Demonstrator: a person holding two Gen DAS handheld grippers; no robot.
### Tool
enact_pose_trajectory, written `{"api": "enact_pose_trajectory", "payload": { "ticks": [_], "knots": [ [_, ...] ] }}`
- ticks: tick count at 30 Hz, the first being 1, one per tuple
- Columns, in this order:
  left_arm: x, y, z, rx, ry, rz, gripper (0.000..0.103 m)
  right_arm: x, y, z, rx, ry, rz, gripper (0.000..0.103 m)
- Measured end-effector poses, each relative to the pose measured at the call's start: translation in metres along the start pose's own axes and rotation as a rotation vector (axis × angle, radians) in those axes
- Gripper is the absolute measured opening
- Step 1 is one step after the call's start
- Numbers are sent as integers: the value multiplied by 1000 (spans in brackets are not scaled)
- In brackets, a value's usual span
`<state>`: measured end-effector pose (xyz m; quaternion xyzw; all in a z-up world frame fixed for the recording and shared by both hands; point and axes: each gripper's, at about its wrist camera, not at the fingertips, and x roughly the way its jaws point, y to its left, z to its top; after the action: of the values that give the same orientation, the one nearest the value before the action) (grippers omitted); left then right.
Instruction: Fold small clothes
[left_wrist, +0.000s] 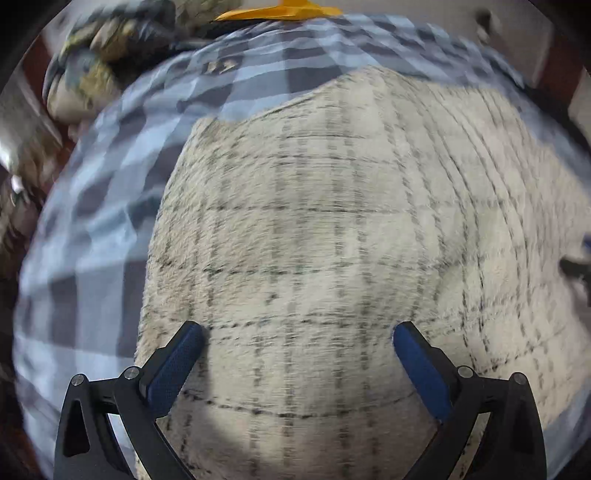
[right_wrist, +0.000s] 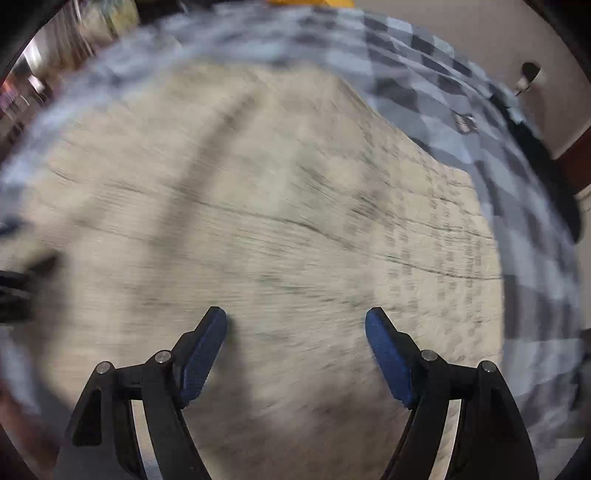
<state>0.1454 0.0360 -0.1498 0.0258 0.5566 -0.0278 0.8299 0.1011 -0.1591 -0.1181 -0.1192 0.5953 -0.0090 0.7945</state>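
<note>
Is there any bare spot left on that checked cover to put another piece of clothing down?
Yes: a band of blue checked cover lies bare left of the cream plaid cloth, another beyond its far edge, and one on its right in the right wrist view. The far left corner is crowded with a patterned bundle.

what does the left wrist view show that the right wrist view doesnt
Only the left wrist view: a heap of mottled clothes at top left, and the cream cloth's grid pattern sharp enough to read.

Only the right wrist view: a small dark fitting on the pale wall at top right; the cloth is heavily blurred.

Both: a cream checked cloth on a blue checked sheet, an orange thing at the top edge, and open blue-padded tongs holding nothing.
</note>
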Motion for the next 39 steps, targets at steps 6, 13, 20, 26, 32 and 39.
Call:
{"api": "enact_pose_trajectory", "payload": {
  "ticks": [6,13,20,26,32,39],
  "knots": [
    [3,34,3,-176,63,-17,103,-2,-135,-10,511,57,-28,86],
    [-58,8,25,-83,-114,183,103,-34,-161,-5,653,-67,97,86],
    [-9,-12,92,-138,-69,-293,103,-21,-32,72,183,-99,273,87],
    [50,-13,104,-34,1,-217,102,15,-21,82,49,-70,183,87],
    [57,51,100,-3,-44,0,103,39,-133,75,331,-48,106,87],
    [27,104,108,-275,-104,-7,103,-2,-183,86,532,-167,-10,86]
  ]
}}
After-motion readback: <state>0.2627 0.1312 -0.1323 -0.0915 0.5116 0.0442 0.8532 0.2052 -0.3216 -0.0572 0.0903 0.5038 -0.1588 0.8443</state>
